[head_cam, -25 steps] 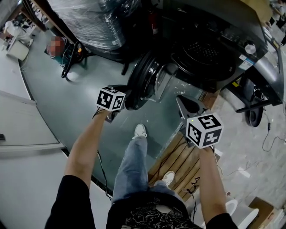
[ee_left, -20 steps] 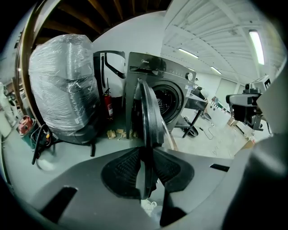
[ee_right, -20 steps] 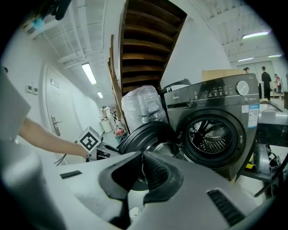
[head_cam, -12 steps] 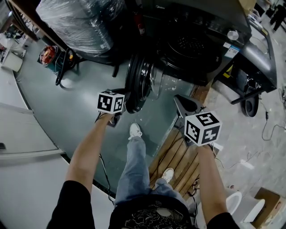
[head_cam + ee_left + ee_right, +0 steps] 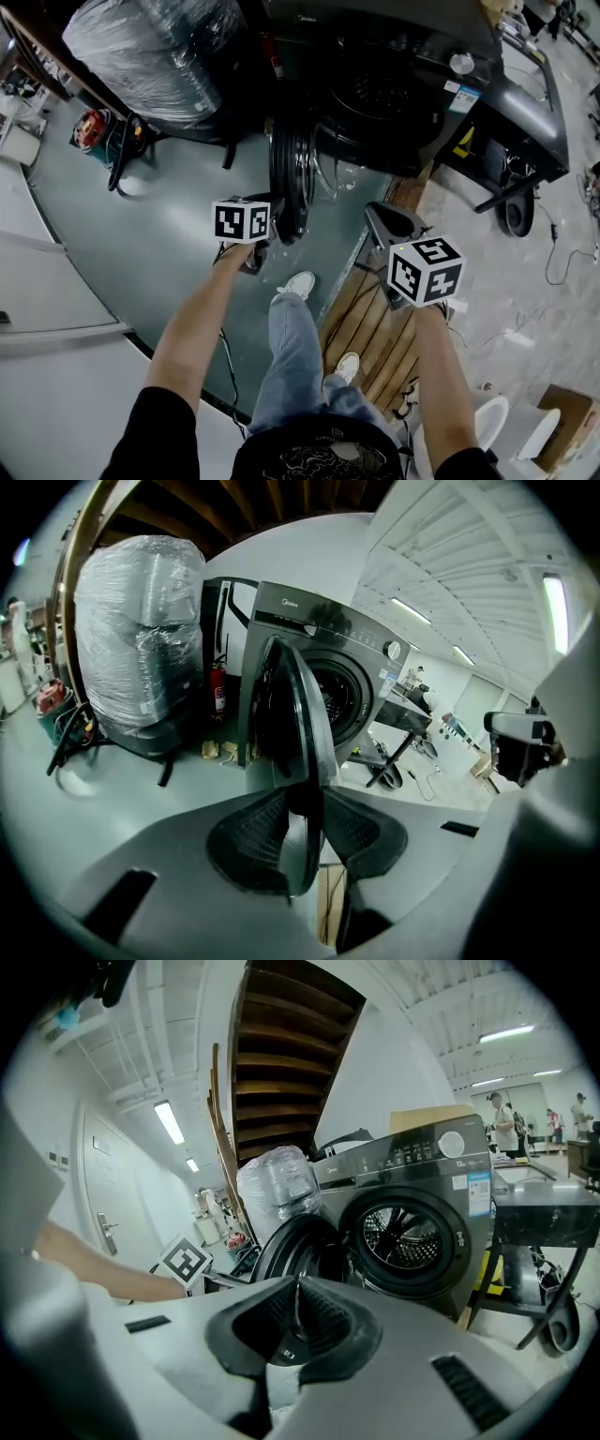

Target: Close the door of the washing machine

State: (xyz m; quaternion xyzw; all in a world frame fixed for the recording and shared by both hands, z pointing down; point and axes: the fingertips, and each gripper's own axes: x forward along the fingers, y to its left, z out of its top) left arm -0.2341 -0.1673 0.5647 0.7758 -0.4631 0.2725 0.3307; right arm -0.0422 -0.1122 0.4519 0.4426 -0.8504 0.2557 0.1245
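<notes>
The dark front-loading washing machine (image 5: 403,56) stands at the top of the head view, its drum (image 5: 412,1232) uncovered. Its round door (image 5: 289,173) is swung partway and shows edge-on. My left gripper (image 5: 274,223) straddles the door's rim (image 5: 302,789). Both pads lie against the rim while the jaws are opening. My right gripper (image 5: 389,223) hangs over the pallet to the right of the door, apart from it. It is shut with nothing in it (image 5: 298,1321). From the right gripper view the door (image 5: 295,1246) stands left of the drum.
A large plastic-wrapped appliance (image 5: 155,47) stands left of the machine. A wooden pallet (image 5: 375,328) lies under my right arm, and the person's shoes (image 5: 298,284) stand below the door. A dark wheeled cart (image 5: 516,112) is at the right. Cables trail over the grey floor (image 5: 141,234).
The door has swung further toward the machine and now shows edge-on. My left gripper has moved right with its rim. The right gripper has drifted slightly toward the machine.
</notes>
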